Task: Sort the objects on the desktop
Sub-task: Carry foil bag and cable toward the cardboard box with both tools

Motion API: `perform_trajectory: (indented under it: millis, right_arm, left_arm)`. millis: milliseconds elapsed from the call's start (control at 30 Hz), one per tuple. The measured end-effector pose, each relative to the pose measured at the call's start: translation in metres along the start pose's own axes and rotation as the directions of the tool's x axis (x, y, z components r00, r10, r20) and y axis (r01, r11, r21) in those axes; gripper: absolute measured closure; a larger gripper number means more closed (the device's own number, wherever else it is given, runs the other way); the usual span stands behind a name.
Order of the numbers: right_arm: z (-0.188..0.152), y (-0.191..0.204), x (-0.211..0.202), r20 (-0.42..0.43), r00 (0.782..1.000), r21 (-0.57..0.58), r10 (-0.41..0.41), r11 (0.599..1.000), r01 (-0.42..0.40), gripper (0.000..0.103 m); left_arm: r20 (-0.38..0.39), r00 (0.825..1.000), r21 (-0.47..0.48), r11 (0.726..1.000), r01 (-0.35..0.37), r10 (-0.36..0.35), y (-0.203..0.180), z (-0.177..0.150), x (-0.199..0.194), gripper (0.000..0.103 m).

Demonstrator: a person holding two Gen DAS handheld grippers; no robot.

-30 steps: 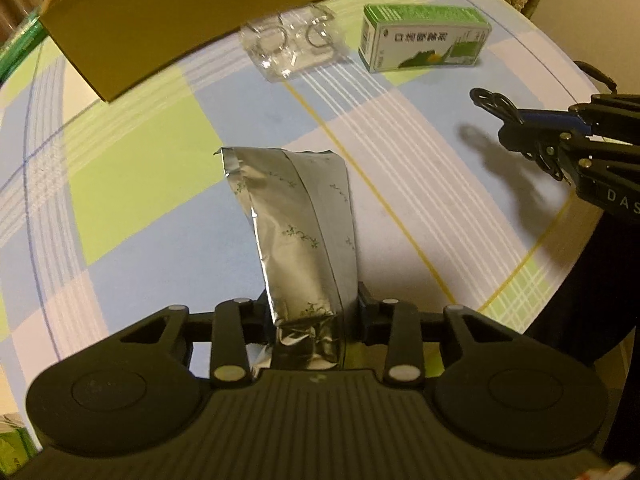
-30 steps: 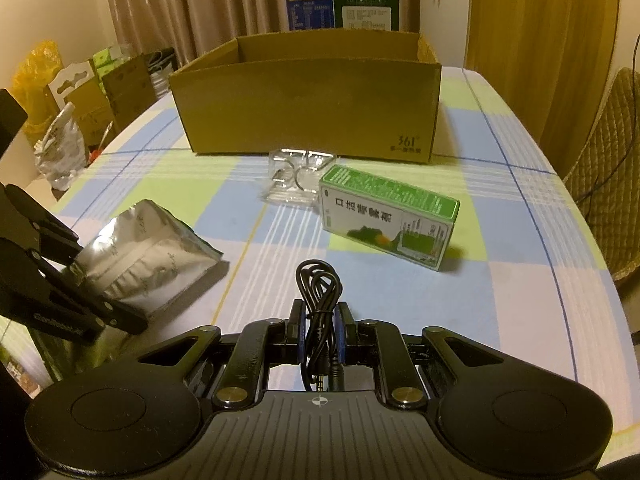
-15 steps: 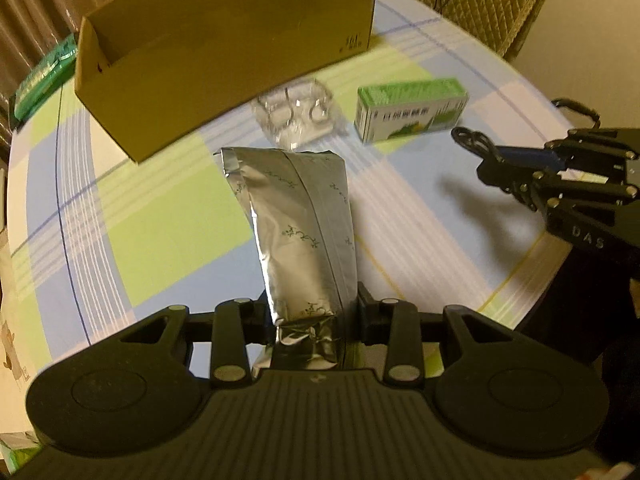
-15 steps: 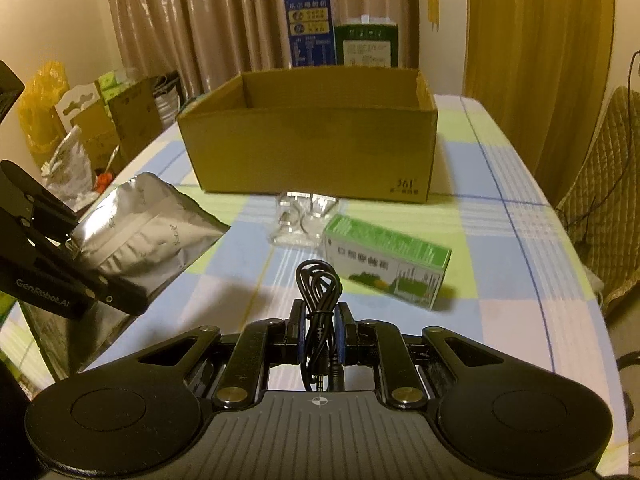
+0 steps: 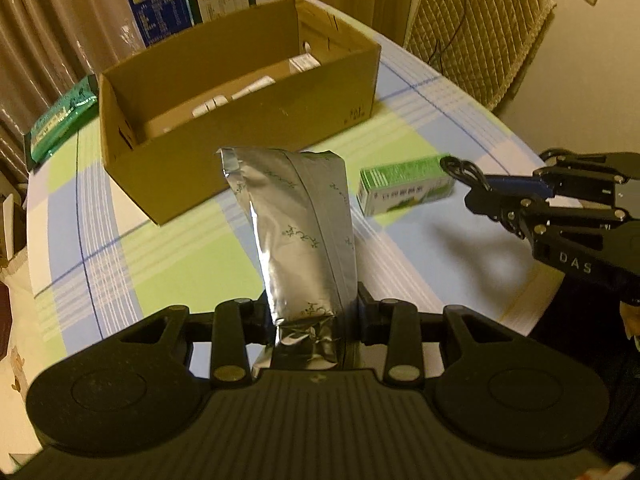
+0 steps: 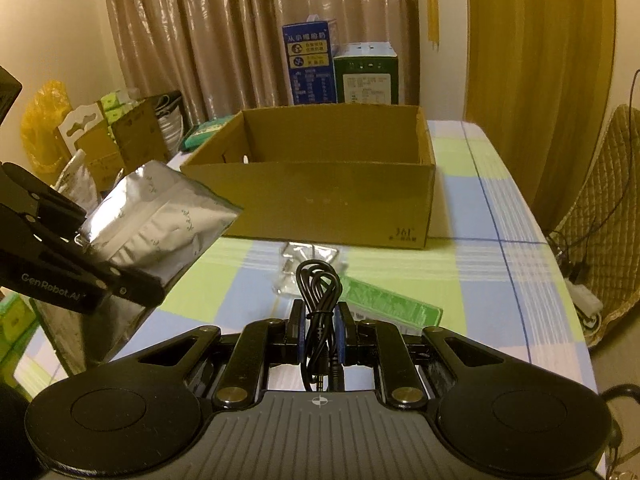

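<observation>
L gripper clamps foil pouch; R gripper clamps cable.

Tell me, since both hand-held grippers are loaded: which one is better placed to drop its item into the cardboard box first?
Probably the left hand-held gripper: its silver foil pouch hangs just before the open brown cardboard box; the right, holding the coiled black cable, sits further back.

left wrist: steeply down, close over table | right wrist: shallower, perhaps lower | shared: cardboard box
</observation>
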State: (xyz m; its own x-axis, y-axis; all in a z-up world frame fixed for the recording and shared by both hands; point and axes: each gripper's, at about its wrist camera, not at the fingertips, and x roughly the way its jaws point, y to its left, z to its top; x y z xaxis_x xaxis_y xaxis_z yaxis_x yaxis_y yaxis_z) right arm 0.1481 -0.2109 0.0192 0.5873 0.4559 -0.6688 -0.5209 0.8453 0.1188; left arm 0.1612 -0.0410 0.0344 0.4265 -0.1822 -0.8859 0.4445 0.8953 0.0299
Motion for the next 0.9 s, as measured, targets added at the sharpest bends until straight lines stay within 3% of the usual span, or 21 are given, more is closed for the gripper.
perform_trajectory:
  millis: [900]
  right_arm:
    - [0.102, -0.006, 0.028, 0.029, 0.999, -0.050, 0.021, 0.999, -0.020, 0.092]
  left_arm:
    - [0.075, 0.997, -0.114, 0.993, 0.016, -0.007, 0.064, 0.062, -0.020, 0.071]
